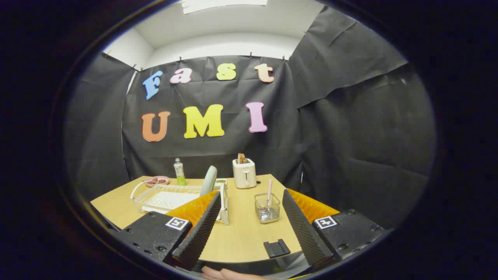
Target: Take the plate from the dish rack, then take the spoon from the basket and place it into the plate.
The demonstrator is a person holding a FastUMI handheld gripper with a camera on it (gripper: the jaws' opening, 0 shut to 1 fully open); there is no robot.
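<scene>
A pale grey-green plate (209,180) stands on edge in the white wire dish rack (167,199), beyond my left finger. A spoon with a pink striped handle (269,191) stands in a small wire basket (267,208), just ahead of my right finger. My gripper (251,199) is open above the near part of the wooden table (241,237), with nothing between its ribbed black fingers (200,229). Both the rack and the basket lie ahead of the fingertips, apart from them.
A white toaster (244,173) with toast stands at the table's far edge. A green-capped bottle (179,172) and a pink dish (157,181) sit behind the rack. A small black holder (276,248) lies near the table's front edge, between the fingers.
</scene>
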